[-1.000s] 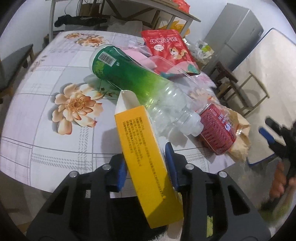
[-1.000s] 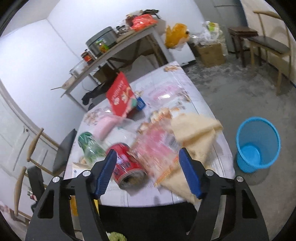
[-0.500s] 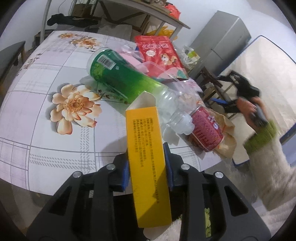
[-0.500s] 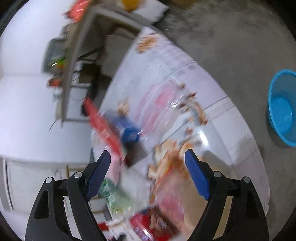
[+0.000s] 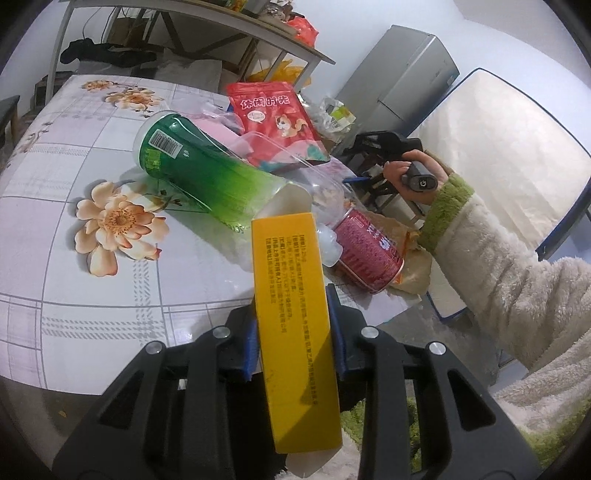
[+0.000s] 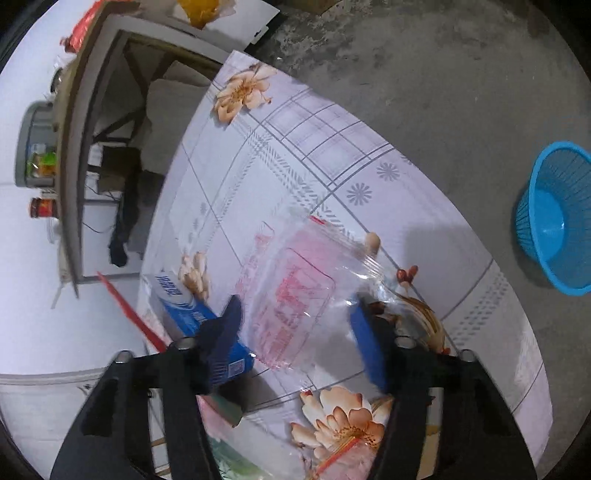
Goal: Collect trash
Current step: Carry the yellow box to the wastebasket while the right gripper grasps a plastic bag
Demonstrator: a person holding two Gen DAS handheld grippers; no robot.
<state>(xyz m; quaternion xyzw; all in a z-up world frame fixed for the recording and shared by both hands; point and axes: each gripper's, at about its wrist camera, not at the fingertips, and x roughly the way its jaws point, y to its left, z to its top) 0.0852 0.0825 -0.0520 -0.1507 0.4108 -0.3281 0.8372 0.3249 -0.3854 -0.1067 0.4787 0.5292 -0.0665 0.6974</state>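
My left gripper (image 5: 293, 334) is shut on a yellow carton (image 5: 293, 314), held over the table's near edge. Ahead of it lie a green plastic bottle (image 5: 195, 173), a red can (image 5: 367, 253) on a brown paper bag (image 5: 415, 266), and a red snack bag (image 5: 273, 118). My right gripper (image 6: 299, 328) is open above a clear plastic bag with pink print (image 6: 299, 280) that lies on the table; its jaws stand on either side of it. A blue box (image 6: 186, 308) lies beside the left finger. The blue trash basket (image 6: 557, 218) stands on the floor at the right.
The flowered tablecloth (image 6: 295, 147) covers the table. A metal shelf table (image 5: 207, 22) with clutter, a grey cabinet (image 5: 402, 85) and a mattress (image 5: 509, 155) stand beyond it. The concrete floor (image 6: 443, 74) lies around the basket.
My right gripper has swung from beside the can over to the far part of the table, now above the clear plastic bag. The yellow carton has straightened in my left gripper.
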